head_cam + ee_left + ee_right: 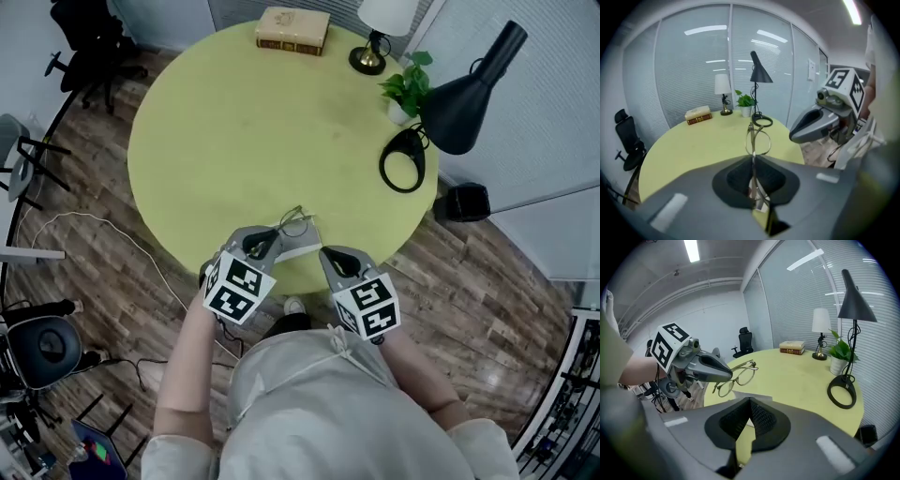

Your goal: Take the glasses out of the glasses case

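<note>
Thin metal-framed glasses hang in the air just over the near edge of the round yellow-green table. My left gripper is shut on one of their temples. In the left gripper view the glasses stand edge-on, rising from the closed jaws of the left gripper. My right gripper sits close beside it, shut on a pale grey glasses case. In the right gripper view the case shows as a flat pale strip just beyond the right gripper, with the glasses above and apart from it.
At the table's far side lie a book, a small table lamp, a potted plant and a black desk lamp with a ring base. An office chair stands at the far left on the wooden floor.
</note>
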Available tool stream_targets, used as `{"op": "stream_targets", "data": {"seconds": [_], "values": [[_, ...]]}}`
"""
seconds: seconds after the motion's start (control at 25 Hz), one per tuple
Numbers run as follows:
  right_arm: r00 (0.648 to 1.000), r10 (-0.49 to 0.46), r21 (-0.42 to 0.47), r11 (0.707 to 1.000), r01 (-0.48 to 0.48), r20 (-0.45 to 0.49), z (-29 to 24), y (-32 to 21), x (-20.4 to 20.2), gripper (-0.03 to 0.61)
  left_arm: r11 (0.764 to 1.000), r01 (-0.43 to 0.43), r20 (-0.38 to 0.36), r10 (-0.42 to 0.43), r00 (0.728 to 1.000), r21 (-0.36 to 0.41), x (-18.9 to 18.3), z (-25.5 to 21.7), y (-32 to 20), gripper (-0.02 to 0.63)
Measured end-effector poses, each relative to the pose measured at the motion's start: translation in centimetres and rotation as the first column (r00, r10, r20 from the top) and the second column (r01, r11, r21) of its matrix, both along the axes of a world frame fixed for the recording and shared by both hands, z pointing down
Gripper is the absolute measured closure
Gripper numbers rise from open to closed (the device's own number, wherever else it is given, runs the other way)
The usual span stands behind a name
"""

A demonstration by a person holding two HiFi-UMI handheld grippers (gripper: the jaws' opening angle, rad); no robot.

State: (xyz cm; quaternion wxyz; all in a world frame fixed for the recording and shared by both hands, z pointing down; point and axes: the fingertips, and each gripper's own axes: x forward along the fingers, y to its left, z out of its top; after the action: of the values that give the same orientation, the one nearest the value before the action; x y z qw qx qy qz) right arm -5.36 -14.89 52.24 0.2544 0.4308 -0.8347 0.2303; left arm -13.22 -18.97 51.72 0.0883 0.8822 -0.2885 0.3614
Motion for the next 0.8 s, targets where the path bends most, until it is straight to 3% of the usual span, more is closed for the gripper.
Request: {"op": "stream_targets", "data": {"seconds": [0.2, 0.32, 0.44, 0.6, 0.68, 0.8], "values": [[1.0, 0.028, 0.074, 0.997, -0.029, 0.013, -2.5, 0.0, -0.3, 0.578, 0.985, 0.169, -0.148, -0.162, 0.976, 0.04, -1.2, -3.7, 1.0, 0.598], [0.998, 0.052, 0.105, 0.993, -0.056, 0.039, -3.8, 0.2, -0.6, 0.578, 0.952, 0.294, -0.233, -0.267, 0.935, 0.09, -2.6, -6.1, 1.5, 0.598], [0.997, 0.057, 0.135, 0.989, -0.062, 0.045, -5.2, 0.7, -0.9, 0.578, 0.884, 0.447, -0.342, -0.382, 0.859, 0.136, -4.6, -9.2, 2.3, 0.598], [0.998, 0.049, 0.196, 0.979, -0.058, 0.05, -7.2, 0.4, -1.3, 0.578, 0.763, 0.632, -0.475, -0.511, 0.717, 0.133, -7.5, -12.0, 3.1, 0.598], [0.997, 0.054, 0.233, 0.97, -0.066, 0.06, -8.3, 0.3, -1.3, 0.578, 0.719, 0.685, -0.524, -0.541, 0.658, 0.119, -8.3, -12.7, 3.7, 0.598], [0.994, 0.071, 0.288, 0.953, -0.092, 0.083, -9.9, 0.4, -1.3, 0.58, 0.669, 0.73, -0.557, -0.558, 0.615, 0.136, -8.8, -13.4, 4.7, 0.598]]}}
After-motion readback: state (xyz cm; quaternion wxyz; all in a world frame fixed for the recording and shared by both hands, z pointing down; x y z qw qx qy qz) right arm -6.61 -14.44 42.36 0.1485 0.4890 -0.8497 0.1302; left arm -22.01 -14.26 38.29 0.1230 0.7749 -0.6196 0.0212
